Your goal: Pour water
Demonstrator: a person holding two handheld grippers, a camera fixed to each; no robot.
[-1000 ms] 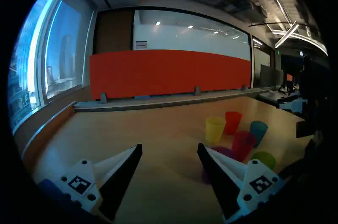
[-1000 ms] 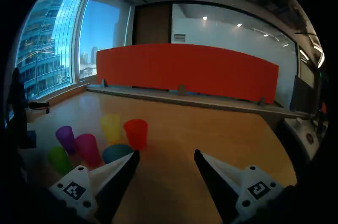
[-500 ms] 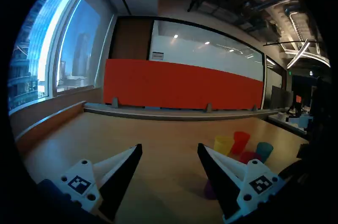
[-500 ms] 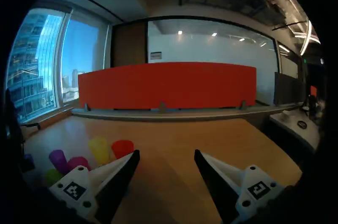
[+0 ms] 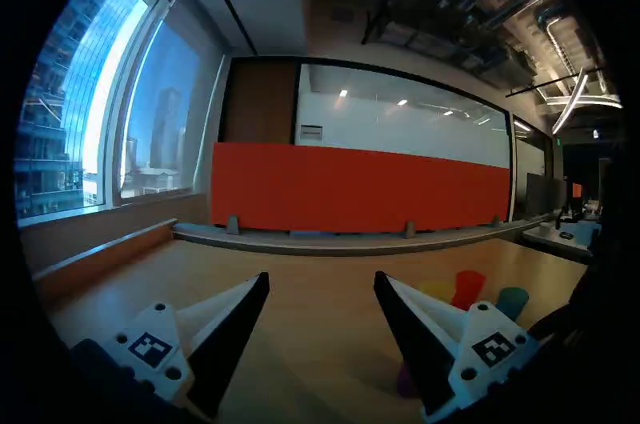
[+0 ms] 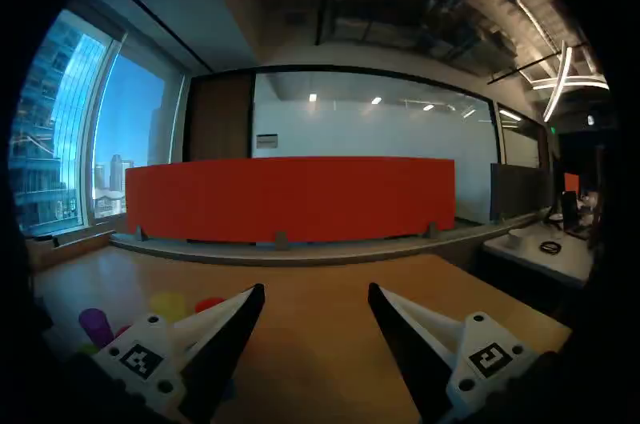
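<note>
My left gripper [image 5: 321, 277] is open above the wooden table [image 5: 320, 320], with nothing between its fingers. To its right stand coloured plastic cups: a red cup [image 5: 468, 288], a teal cup [image 5: 512, 301], a yellow cup [image 5: 438, 290] partly behind the right finger, and a purple cup [image 5: 406, 380] low beside that finger. My right gripper [image 6: 314, 288] is also open and holds nothing. To its left stand a purple cup [image 6: 96, 326], a yellow cup [image 6: 168, 304] and a red cup [image 6: 210, 304], partly hidden by the left finger. I cannot see whether any cup holds water.
An orange divider panel [image 5: 360, 188] runs along the table's far edge. Large windows [image 5: 88, 136] fill the left wall. A second desk [image 6: 544, 252] with small items stands to the right of the table.
Both views have tilted upward, showing more ceiling. The cups have sunk toward the bottom of each view and are now partly hidden behind the fingers. Both grippers stayed open.
</note>
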